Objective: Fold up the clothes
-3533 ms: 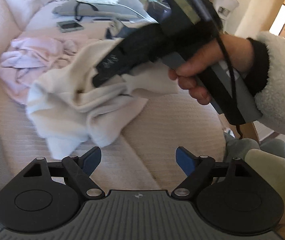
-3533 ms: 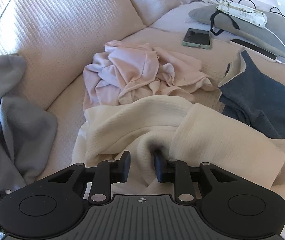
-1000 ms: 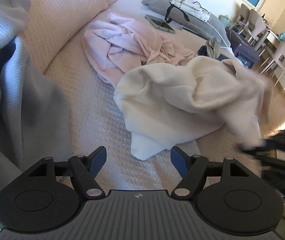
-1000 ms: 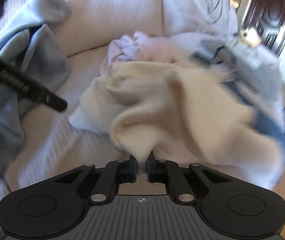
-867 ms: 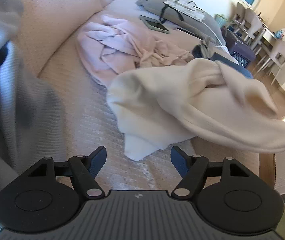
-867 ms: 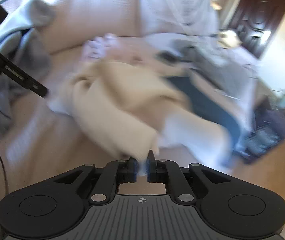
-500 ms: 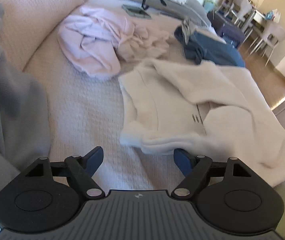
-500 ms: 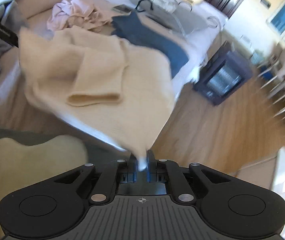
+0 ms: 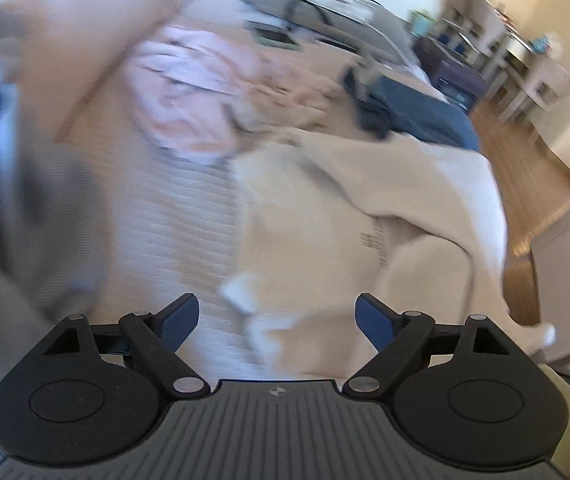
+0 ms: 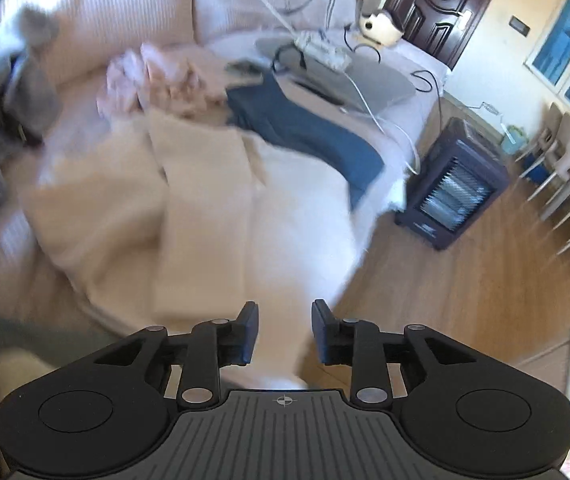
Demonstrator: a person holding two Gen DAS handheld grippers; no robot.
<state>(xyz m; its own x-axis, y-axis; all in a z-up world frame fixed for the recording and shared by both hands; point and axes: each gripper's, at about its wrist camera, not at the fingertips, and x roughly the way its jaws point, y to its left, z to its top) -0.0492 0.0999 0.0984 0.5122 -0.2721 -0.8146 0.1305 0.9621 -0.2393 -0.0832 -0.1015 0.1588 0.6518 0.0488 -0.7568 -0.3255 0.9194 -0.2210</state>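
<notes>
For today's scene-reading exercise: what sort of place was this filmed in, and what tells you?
Most likely a home living room. Clothes lie on a quilted sofa, including a cream garment; a portable heater stands on the wooden floor, and chairs stand further back.

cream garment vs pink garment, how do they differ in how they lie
The cream garment lies spread out nearly flat; the pink garment is a crumpled heap. The cream one sits at the sofa's front edge and hangs over it; the pink one sits further back, by the backrest. Both lie unfolded on the sofa.
</notes>
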